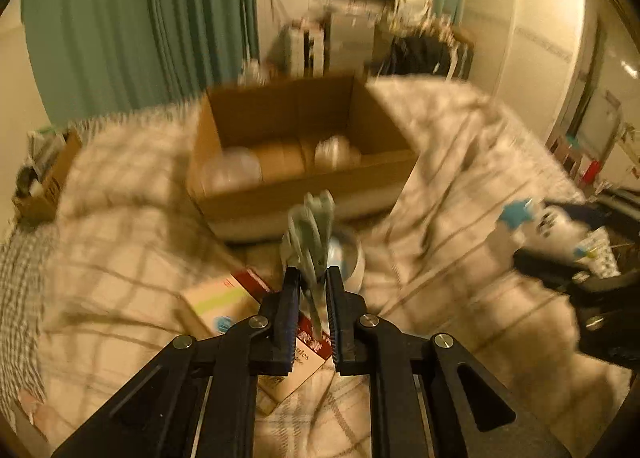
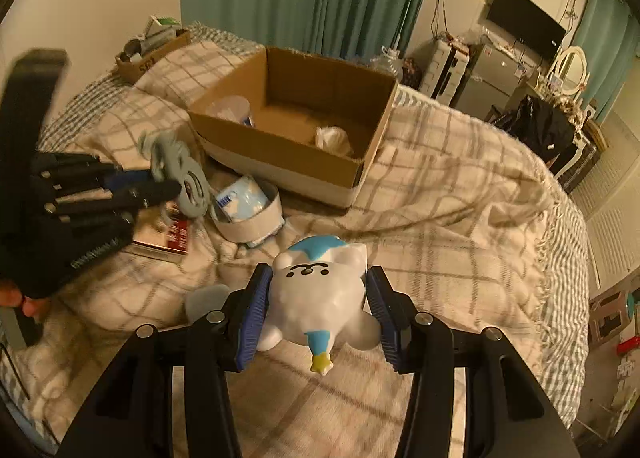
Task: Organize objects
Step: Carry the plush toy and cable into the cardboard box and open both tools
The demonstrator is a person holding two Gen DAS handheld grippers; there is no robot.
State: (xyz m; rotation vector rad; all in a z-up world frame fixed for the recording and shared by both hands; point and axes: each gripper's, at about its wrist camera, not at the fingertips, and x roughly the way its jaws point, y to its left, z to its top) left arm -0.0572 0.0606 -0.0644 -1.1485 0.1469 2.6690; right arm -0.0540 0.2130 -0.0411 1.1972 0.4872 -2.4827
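Observation:
My left gripper (image 1: 313,278) is shut on a pair of grey-green scissors (image 1: 310,230), which stick up between its pads over the bed. The right wrist view shows the same gripper (image 2: 160,182) at the left, with the scissors' handles (image 2: 184,174) beyond its tips. My right gripper (image 2: 319,272) is shut on a white cat-shaped toy (image 2: 320,298) with a blue cap and a yellow star tail. An open cardboard box (image 1: 304,198) (image 2: 280,156) lies ahead on the blanket. It holds a clear plastic cup (image 2: 232,108) and a crumpled white item (image 2: 332,138).
A round white container with a blue-and-white pack (image 2: 248,214) lies below the scissors. A red-and-white book (image 2: 168,238) is beside it. A small box of clutter (image 2: 148,54) sits at the bed's far corner. The checked blanket (image 2: 460,218) is rumpled. Furniture stands beyond the bed.

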